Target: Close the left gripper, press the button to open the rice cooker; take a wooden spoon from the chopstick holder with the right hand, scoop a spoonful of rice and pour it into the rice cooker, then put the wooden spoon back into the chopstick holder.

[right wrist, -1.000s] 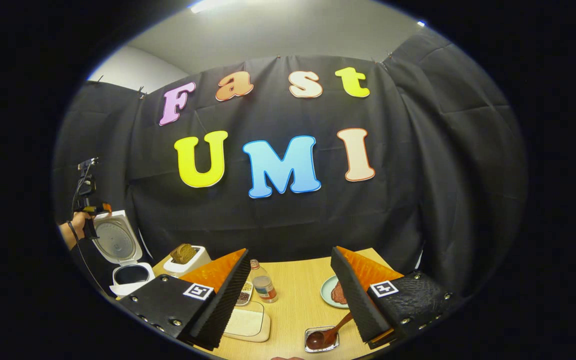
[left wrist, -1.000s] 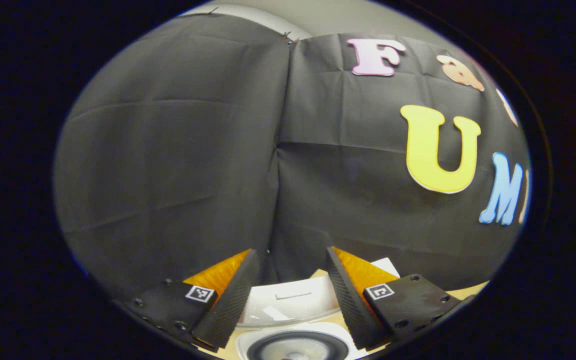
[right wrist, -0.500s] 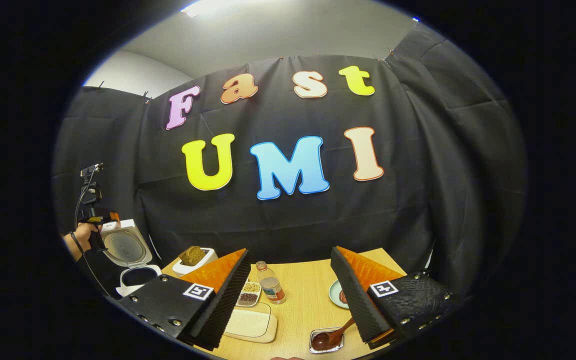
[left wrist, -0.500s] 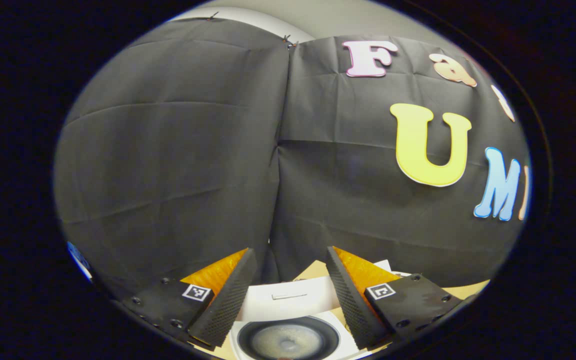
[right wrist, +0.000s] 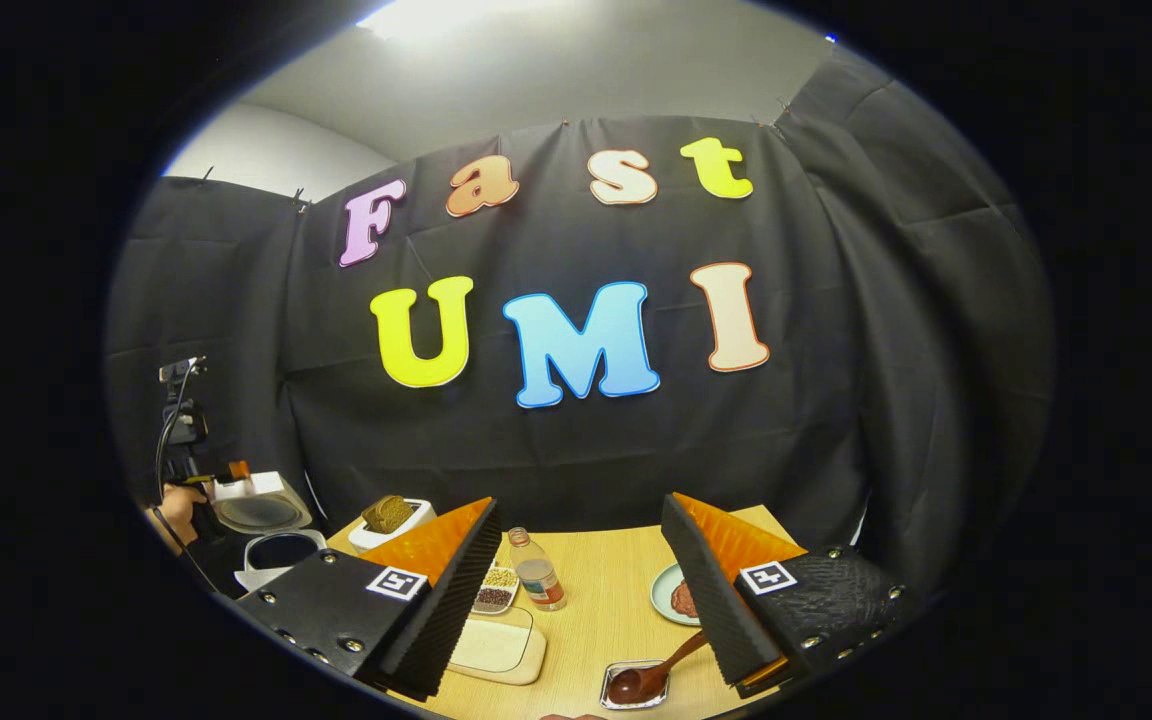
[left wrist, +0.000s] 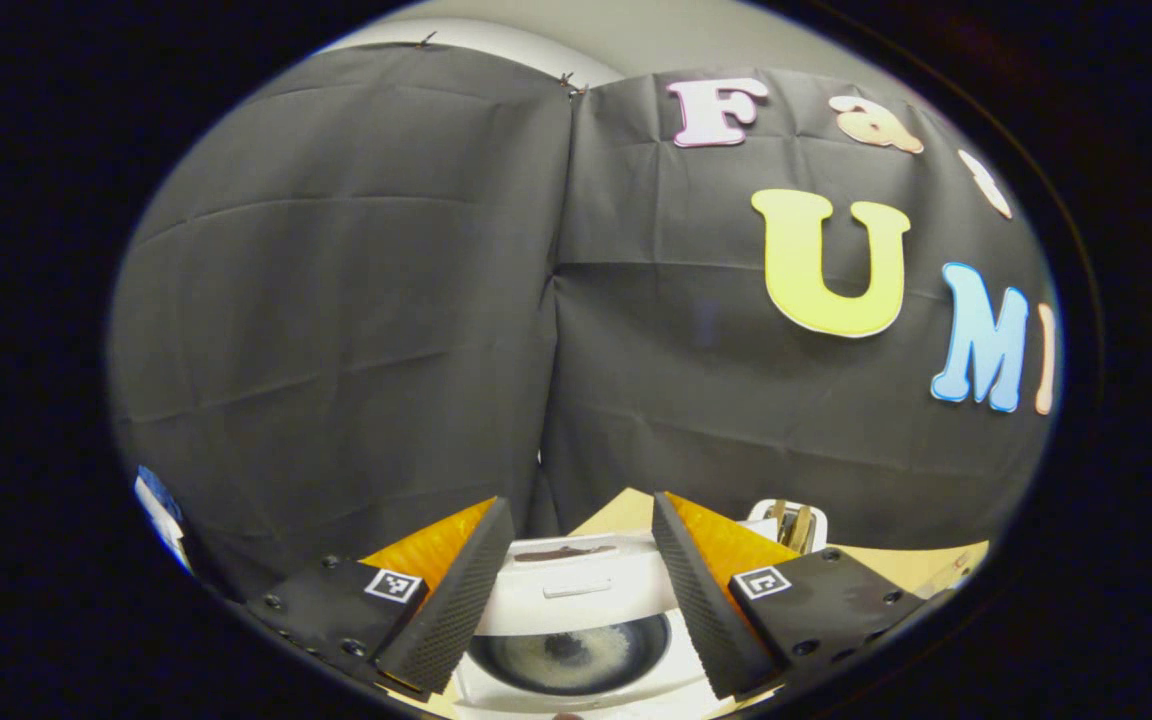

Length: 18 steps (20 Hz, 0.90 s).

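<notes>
The left hand-held gripper (left wrist: 571,590) hangs with its fingers spread wide and nothing between them, just above the white rice cooker (left wrist: 576,640), whose lid (left wrist: 576,585) stands partly raised over the dark inner pot. The right hand-held gripper (right wrist: 581,590) is likewise wide apart and empty above the tabletop (right wrist: 596,620); just ahead of its right finger the wooden spoon (right wrist: 651,675) lies with its bowl in a small metal tray (right wrist: 634,690). Far off to its left stand the rice cooker (right wrist: 271,550) and the chopstick holder (right wrist: 388,520).
</notes>
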Motion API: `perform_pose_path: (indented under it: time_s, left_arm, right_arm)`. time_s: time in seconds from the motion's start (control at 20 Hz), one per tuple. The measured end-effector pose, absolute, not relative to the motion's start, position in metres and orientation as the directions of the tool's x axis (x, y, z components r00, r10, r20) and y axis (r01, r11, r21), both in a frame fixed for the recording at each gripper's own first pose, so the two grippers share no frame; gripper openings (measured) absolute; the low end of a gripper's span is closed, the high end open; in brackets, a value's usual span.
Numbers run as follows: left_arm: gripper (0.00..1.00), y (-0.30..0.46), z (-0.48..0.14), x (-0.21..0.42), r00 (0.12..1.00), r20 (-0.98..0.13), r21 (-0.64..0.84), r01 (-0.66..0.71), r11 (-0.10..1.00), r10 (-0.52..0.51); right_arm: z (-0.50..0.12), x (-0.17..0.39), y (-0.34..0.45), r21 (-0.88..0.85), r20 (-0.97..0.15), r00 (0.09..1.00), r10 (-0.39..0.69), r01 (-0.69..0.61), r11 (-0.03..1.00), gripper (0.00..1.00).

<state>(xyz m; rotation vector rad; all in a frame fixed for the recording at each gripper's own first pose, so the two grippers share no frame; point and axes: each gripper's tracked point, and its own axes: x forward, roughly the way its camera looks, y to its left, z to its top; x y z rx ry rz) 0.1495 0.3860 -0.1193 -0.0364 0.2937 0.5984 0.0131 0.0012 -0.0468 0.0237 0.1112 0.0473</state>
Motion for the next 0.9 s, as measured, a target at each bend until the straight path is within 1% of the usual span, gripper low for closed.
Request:
perform_pose_path:
  time_s: [0.4,0.6,0.7,0.9]
  left_arm:
    - [0.98,0.358,-0.161,0.129,0.769,-0.321,0.054,-0.568,0.821,0.553]
    - [0.96,0.348,-0.189,0.119,0.754,-0.381,0.037,-0.566,0.823,0.536]
    - [0.98,0.344,-0.204,0.117,0.745,-0.413,0.041,-0.559,0.828,0.524]
    - [0.96,0.342,-0.227,0.113,0.729,-0.452,0.06,-0.549,0.834,0.513]
  right_arm:
    - [-0.044,0.01,-0.004,0.037,-0.11,0.992,0.067,-0.063,0.997,0.98]
    - [-0.044,0.011,0.002,0.046,-0.115,0.99,0.079,-0.074,0.996,0.98]
    - [-0.041,0.01,0.007,0.039,-0.109,0.99,0.089,-0.085,0.996,0.98]
    - [-0.043,0.008,0.012,0.022,-0.109,0.99,0.094,-0.092,0.996,0.98]
